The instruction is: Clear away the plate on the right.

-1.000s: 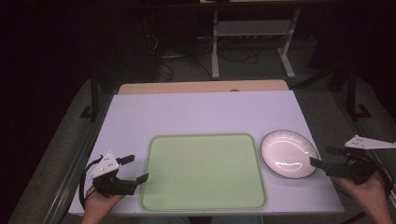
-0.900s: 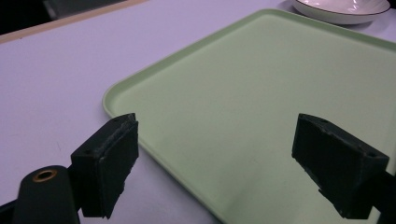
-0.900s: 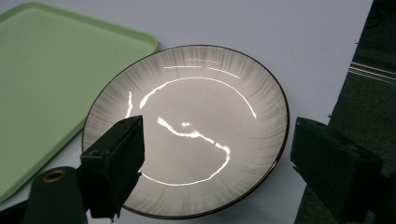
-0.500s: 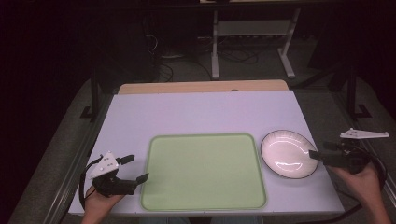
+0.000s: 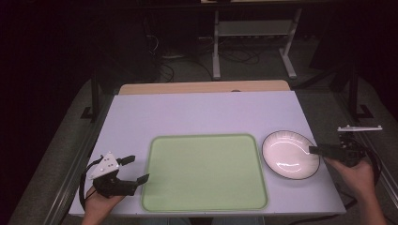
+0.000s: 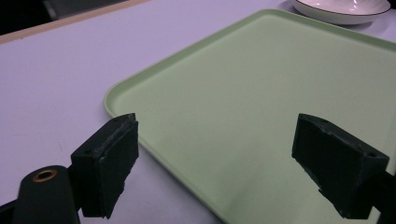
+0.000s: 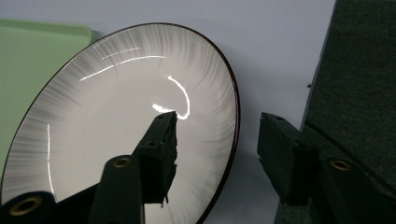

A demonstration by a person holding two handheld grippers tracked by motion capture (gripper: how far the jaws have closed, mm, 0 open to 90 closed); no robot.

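Showing a pale surface (image 5: 202, 112) from above, with a person's forearms entering at the near edge. The largest thing on it is a green tray (image 5: 204, 171), lying flat at the near middle. Just beside the tray's right side, apart from it by a narrow strip of surface, rests a white plate (image 5: 288, 152) with a dark rim, close to the surface's right edge.

The right tongs (image 5: 315, 150) reach in from the right at the plate's near-right rim. In the right gripper view, the right tongs (image 7: 215, 140) straddle that rim: one jaw lies over the plate's inner face, the other outside it, over the surface's edge. The jaws have just been closing, with the rim between them, and now stand about half open; a gap shows on the outer side, and whether the inner jaw touches the plate cannot be told.

The left tongs (image 5: 136, 169) sit low at the tray's near-left corner. In the left gripper view, the left tongs (image 6: 215, 163) stand wide, holding nothing, with the tray's rim crossing between the jaws.
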